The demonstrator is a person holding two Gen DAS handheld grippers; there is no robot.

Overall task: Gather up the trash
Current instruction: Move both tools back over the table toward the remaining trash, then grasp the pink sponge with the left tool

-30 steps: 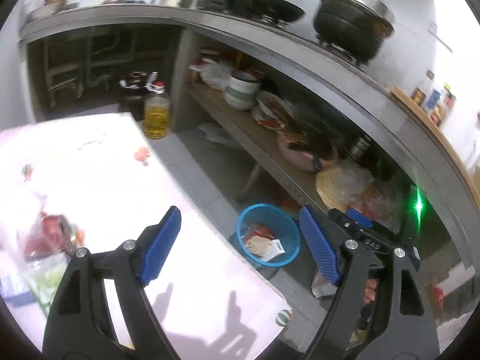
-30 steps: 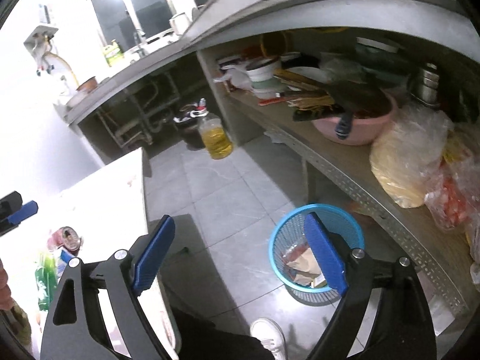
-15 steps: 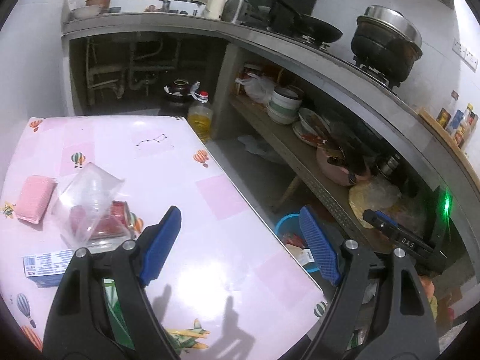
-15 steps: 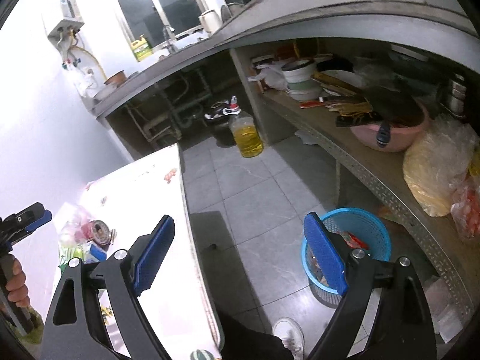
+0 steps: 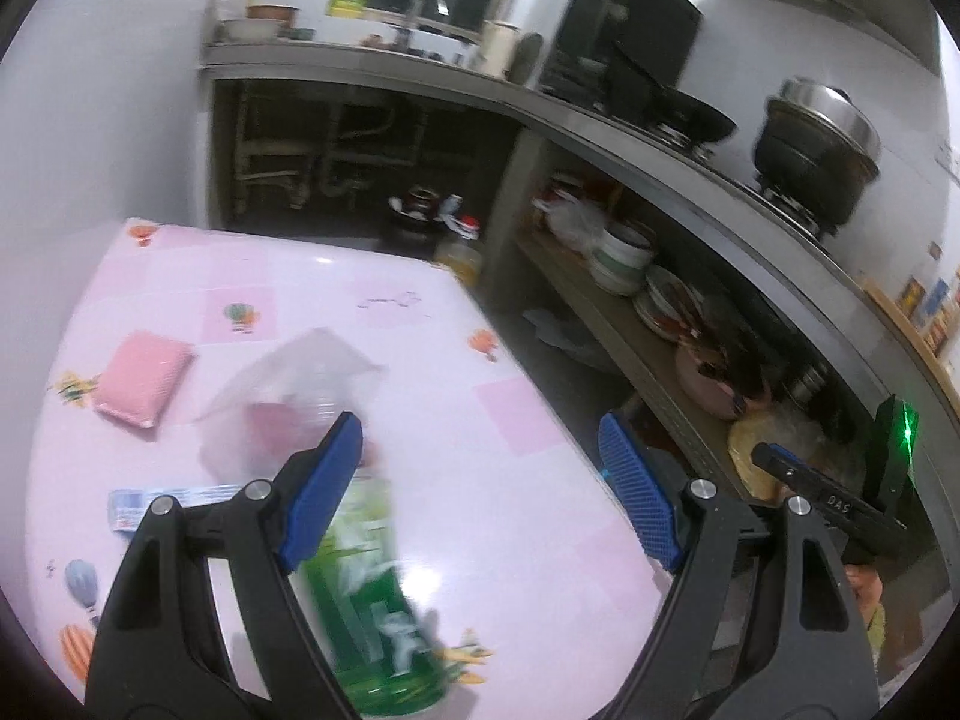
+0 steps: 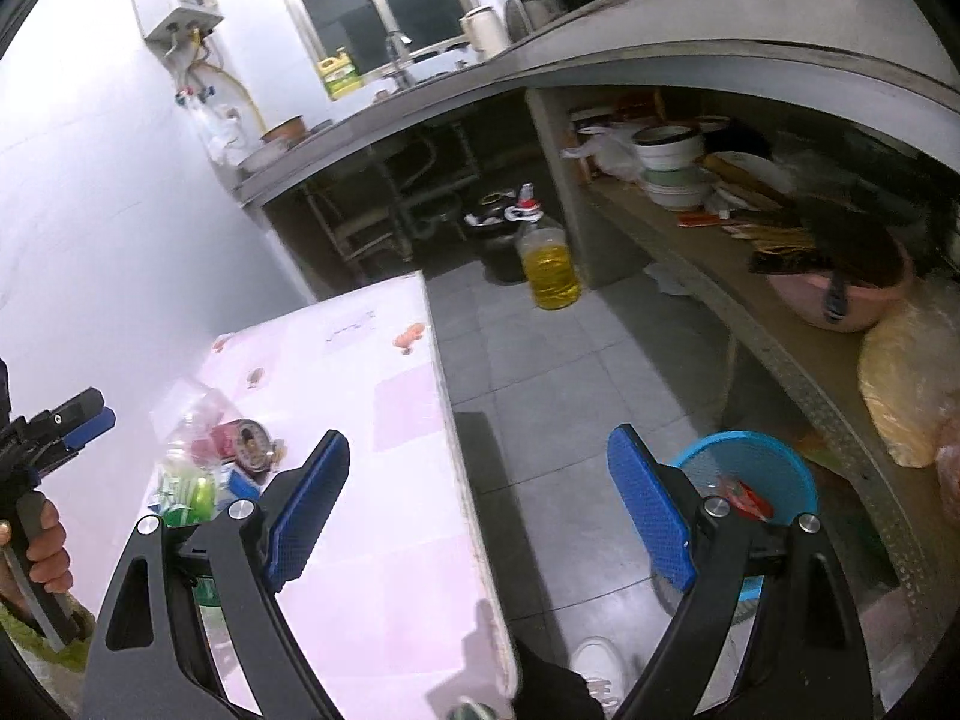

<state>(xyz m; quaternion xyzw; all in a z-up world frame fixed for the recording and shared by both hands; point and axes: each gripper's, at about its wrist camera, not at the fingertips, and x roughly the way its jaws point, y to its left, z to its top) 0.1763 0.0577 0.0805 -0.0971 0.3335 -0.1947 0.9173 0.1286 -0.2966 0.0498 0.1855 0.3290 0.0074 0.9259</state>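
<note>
Whereas a second ago the left tongs [image 5: 480,480] faced the blue bin [image 6: 762,474], they now hover gaping over the bench's [image 5: 510,420] green wrapper [image 5: 372,588]; the right tongs [image 6: 480,510] gape empty above the floor.

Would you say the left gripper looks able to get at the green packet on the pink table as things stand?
Probably yes: the left gripper is open, the green packet lies just below its fingers, and nothing covers it.

The left hand-held gripper [image 5: 480,483] hangs wide open over the pink surface [image 5: 492,468]. Beneath its left finger lies a green packet [image 5: 372,606], beside a clear plastic bag [image 5: 288,402], a pink sponge [image 5: 144,384] farther left.
</note>
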